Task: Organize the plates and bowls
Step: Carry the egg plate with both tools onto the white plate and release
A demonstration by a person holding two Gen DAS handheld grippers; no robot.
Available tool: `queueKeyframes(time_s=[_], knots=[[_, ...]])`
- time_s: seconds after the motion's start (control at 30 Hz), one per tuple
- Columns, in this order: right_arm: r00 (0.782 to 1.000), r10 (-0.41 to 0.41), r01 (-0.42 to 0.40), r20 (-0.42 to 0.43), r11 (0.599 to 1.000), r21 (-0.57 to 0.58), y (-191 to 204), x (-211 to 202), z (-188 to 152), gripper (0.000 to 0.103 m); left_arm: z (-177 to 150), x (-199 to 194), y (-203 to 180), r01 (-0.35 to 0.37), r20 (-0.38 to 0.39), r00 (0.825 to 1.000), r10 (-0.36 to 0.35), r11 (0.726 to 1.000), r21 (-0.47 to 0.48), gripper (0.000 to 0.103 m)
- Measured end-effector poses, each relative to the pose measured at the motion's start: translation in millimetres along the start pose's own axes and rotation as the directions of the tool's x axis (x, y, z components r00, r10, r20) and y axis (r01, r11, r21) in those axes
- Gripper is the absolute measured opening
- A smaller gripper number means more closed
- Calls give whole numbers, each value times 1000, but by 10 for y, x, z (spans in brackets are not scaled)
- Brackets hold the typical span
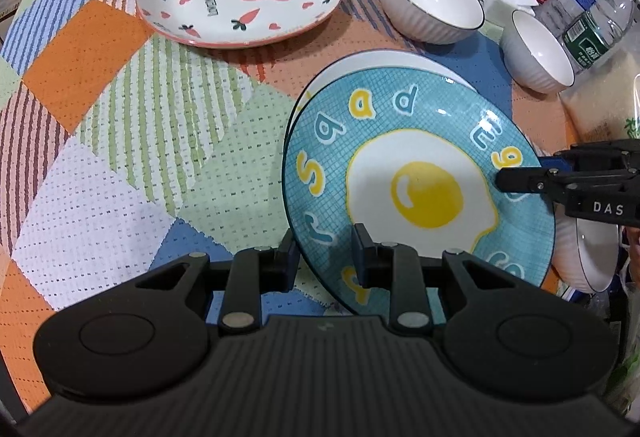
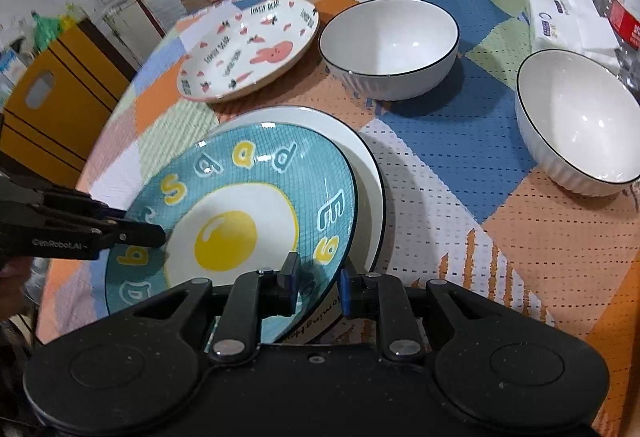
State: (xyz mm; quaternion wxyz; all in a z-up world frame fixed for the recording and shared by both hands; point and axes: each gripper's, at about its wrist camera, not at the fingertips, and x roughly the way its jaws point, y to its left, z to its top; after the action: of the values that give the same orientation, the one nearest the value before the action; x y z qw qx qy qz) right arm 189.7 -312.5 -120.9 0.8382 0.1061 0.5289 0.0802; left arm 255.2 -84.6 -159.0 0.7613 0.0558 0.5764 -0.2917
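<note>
Egg plate [image 1: 420, 173] between both tongs

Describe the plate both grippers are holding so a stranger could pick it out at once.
Start at the patchwork tablecloth and find the plain white plate at its near side. The egg plate sits tilted over it, pinched at opposite rims by the left gripper and right gripper. Alone here, it is turquoise with a fried egg and ringed letters; the bunny plate is white and pink.
</note>
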Motion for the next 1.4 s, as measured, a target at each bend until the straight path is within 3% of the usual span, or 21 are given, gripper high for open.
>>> queueKeyframes(time_s=[0.13, 0.47, 0.67, 0.77, 0.83, 0.97, 1.13, 1.2, 1.3, 1.4], knots=[[996, -87, 86, -12, 994, -63, 202, -11, 5, 29, -54, -18, 10, 14, -17, 1000, -14, 1000, -11, 25], [975, -220, 218, -37, 975, -50, 294, 88, 147, 32, -1, 53, 5, 6, -30, 1000, -6, 1000, -19, 25], [941, -338, 333, -24, 935, -118, 454, 193, 209, 35, 34, 99, 13, 3, -34, 999, -4, 999, -35, 24], [893, -451, 437, 10, 859, -266, 620, 310, 149, 33, 16, 116, -17, -8, -31, 999, 8, 1000, -22, 24], [884, -467, 451, 23, 840, -301, 670, 353, 118, 33, 16, 117, -29, -15, -30, 999, 14, 1000, -18, 24], [893, -449, 439, 29, 857, -269, 600, 313, 118, 33, 28, 67, 12, -2, -37, 999, 1, 999, -32, 23], [950, -301, 310, 85, 940, -143, 545, -56, 252, 33, 77, -251, 73, 16, 20, 1000, -16, 999, -39, 23], [962, -247, 260, 119, 958, -118, 576, -168, 316, 33, 114, -426, 98, 17, 55, 998, -15, 999, -39, 23], [966, -163, 187, 200, 976, -111, 656, -387, 407, 36, 171, -685, 159, 8, 109, 994, -4, 999, -40, 23], [957, -91, 132, 275, 982, -133, 742, -533, 513, 46, 249, -892, 273, 1, 147, 989, 7, 999, -51, 23]])
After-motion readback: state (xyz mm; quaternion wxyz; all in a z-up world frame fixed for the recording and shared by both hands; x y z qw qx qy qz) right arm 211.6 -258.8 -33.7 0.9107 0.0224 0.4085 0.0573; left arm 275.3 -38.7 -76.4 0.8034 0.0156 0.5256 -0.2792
